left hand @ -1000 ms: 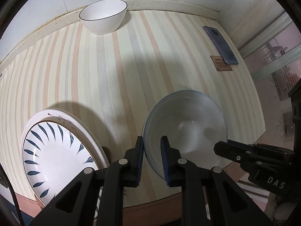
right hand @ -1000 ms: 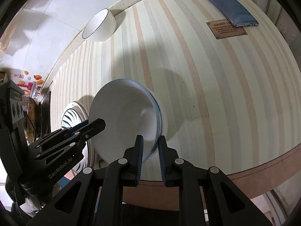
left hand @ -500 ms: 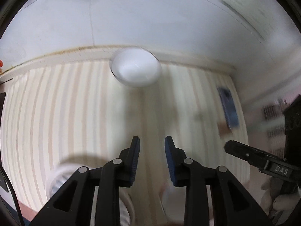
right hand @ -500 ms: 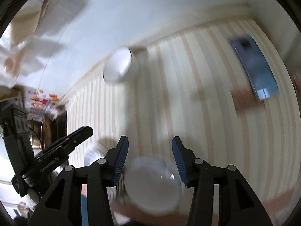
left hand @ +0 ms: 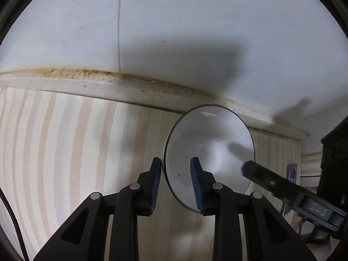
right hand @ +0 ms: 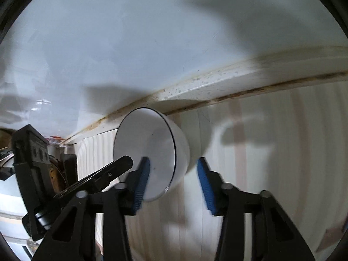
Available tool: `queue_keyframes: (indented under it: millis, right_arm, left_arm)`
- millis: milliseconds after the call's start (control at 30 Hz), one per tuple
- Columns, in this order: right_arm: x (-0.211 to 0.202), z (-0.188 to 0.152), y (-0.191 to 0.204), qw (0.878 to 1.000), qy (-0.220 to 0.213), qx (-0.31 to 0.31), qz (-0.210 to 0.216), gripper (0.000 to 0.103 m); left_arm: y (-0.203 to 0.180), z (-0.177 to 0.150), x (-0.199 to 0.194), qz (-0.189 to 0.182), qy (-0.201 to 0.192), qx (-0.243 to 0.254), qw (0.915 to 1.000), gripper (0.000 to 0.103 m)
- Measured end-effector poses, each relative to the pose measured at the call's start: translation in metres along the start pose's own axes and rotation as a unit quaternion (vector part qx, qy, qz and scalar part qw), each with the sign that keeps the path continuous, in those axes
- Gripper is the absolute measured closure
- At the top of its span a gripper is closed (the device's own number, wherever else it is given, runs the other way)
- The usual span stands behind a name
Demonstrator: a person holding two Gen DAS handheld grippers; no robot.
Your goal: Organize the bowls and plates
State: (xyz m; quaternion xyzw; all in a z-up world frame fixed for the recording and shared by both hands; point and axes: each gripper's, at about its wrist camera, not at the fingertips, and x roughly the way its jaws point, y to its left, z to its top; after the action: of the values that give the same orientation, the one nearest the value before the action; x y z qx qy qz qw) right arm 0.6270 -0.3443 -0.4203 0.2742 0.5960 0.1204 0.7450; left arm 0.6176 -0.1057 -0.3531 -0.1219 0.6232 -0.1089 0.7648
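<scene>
Striped worktop [left hand: 65, 152] runs back to a stained ledge under a white wall [left hand: 195, 32]. At the back edge, close against that ledge, sits a white bowl [left hand: 208, 152] with a thin dark rim. From the left wrist view, the left claw [left hand: 176, 182] is part open, its fingers straddling the bowl's near rim at 6 o'clock, gripping nothing. From the right wrist view, the right claw [right hand: 173, 184] gapes wide around the bowl [right hand: 152, 152], one finger over its mouth, the other outside at 4 o'clock; contact is unclear.
</scene>
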Motion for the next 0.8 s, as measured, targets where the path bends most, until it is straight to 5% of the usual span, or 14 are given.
queue_keyframes:
  millis: [133, 433, 800]
  right_arm:
    - [0.011, 0.001, 0.001, 1.000, 0.001, -0.015, -0.015, 0.084]
    - [-0.002, -0.013, 0.007, 0.999, -0.009, -0.023, -0.021, 0.085]
    - [-0.069, -0.061, 0.023, 0.998, -0.049, -0.033, -0.031, 0.085]
  left_arm:
    - [-0.004, -0.003, 0.003, 0.013, -0.012, 0.014, 0.9997, 0.081]
    - [-0.020, -0.016, -0.011, 0.017, -0.023, 0.029, 0.9992, 0.083]
    - [-0.052, -0.057, -0.069, -0.004, -0.046, 0.071, 0.9964, 0.083]
